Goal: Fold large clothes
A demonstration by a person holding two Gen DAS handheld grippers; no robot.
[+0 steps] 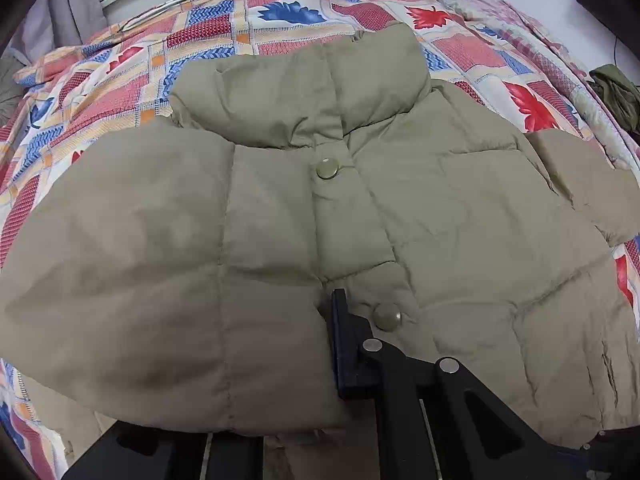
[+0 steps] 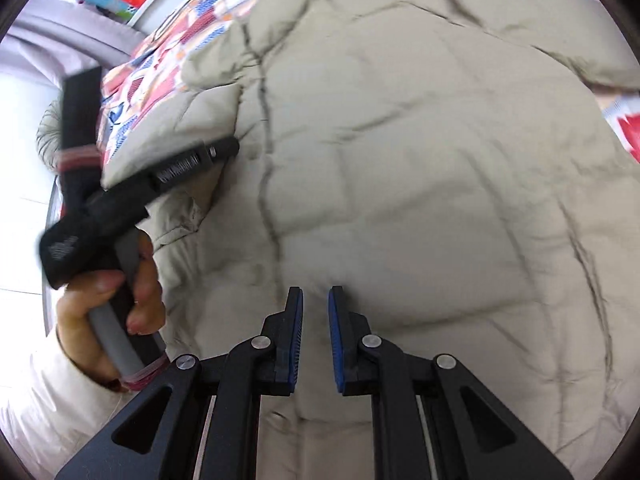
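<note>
Two blue ribbed pads on the right gripper (image 2: pixel 316 292), parted by a narrow gap with nothing between, poised over a puffy quilted khaki jacket (image 2: pixel 400 160). Off to the left, a hand (image 2: pixel 108 300) wrapped round the grey handle of the left gripper (image 1: pixel 330 304), clamped tight on the jacket's padded sleeve (image 1: pixel 160 260), billowing over one black finger and lying across the chest. Just beyond the visible finger, a round matte snap button (image 1: pixel 387 317); farther up the placket, a second snap button (image 1: pixel 327 168). Then the thick stand-up collar (image 1: pixel 300 92). Underneath, a patchwork bedspread (image 1: pixel 200 32) printed with red and blue leaves. Far right, a crumpled olive cloth (image 1: pixel 612 92)
</note>
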